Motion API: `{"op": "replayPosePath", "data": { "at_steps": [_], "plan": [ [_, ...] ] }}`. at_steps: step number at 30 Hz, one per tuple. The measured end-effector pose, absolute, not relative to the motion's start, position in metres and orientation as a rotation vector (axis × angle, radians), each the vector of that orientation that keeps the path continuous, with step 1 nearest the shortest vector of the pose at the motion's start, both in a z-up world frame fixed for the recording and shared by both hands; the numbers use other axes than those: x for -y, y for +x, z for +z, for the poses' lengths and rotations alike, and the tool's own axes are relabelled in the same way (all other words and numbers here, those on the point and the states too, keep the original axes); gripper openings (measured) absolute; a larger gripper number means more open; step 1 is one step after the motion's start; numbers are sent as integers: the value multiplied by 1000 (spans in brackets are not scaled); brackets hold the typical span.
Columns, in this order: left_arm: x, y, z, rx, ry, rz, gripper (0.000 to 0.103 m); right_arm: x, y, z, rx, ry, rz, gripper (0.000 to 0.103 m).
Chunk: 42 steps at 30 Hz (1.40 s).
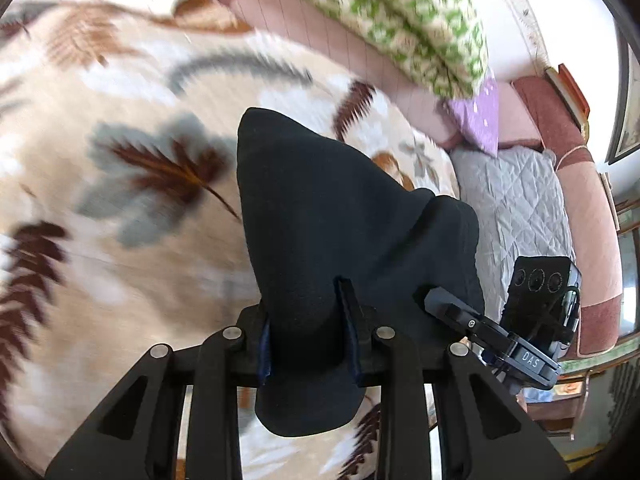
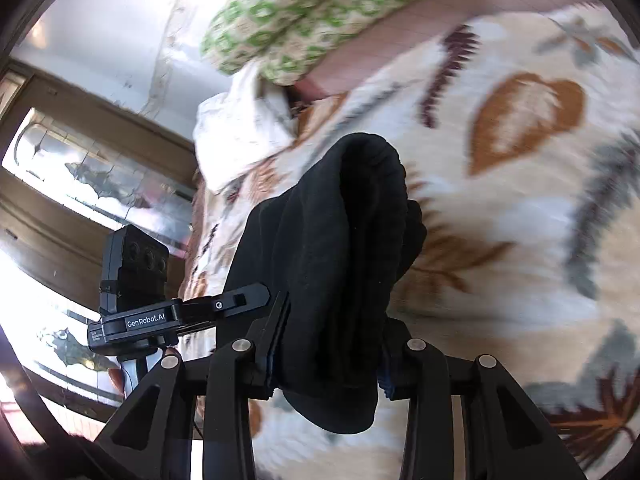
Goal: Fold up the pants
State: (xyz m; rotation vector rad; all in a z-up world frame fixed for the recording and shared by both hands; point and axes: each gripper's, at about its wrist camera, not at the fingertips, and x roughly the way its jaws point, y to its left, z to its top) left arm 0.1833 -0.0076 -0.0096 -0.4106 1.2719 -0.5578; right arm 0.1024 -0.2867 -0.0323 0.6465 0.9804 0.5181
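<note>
Above a bed covered by one cream blanket (image 1: 120,208) printed with brown and grey leaves, one pair of black pants (image 1: 336,216) is being held up by two grippers. On the left gripper (image 1: 308,336) the jaws are being kept clenched on a thick bunch of the black fabric, which is being squeezed between the two blue-padded fingers (image 1: 352,340) and is spilling out both ahead of them and back toward the camera. On the right gripper (image 2: 326,348) the jaws are likewise being pressed onto a gathered, ribbed edge of the pants (image 2: 340,248), with folds of the cloth being draped over and between the two fingers (image 2: 272,344). In each wrist view the other gripper is being seen just beside the cloth, carrying a small black camera block with three round lenses; the letters "DAS" (image 1: 530,360) are being shown on the one seen in the left view, and "GenRobot.AI" (image 2: 146,321) on the one seen in the right view. Farther back, one folded quilt (image 1: 400,16) with a green and cream pattern is being rested on a pink sheet (image 1: 320,32), one grey quilted cover (image 1: 516,204) is being spread beside the blanket, and one purple cloth (image 1: 480,116) is lying next to it. One white cloth (image 2: 240,132) is being seen at the blanket's edge in the right view.
</note>
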Motion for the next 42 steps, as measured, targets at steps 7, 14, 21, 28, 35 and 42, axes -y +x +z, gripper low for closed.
{"op": "replayPosePath", "data": {
  "at_steps": [7, 14, 21, 28, 35, 42],
  "plan": [
    [-36, 201, -6, -1242, -317, -480, 26, 228, 121, -32, -963, 661, 553, 37],
    [-40, 216, -58, -1319, -335, -466, 26, 209, 138, -72, -1027, 655, 500, 37],
    [-42, 218, -88, -1327, -284, -485, 47, 211, 146, -111, -1070, 520, 432, 48],
    [-60, 223, -84, -1363, -389, -501, 49, 251, 134, -130, -1005, 795, 452, 52],
    [-89, 196, -50, -1305, -342, -307, 49, 267, 86, -85, -1000, 705, 292, 61],
    [-91, 141, -29, -1229, -213, -164, 49, 255, 26, -21, -872, 617, 249, 70]
  ]
}}
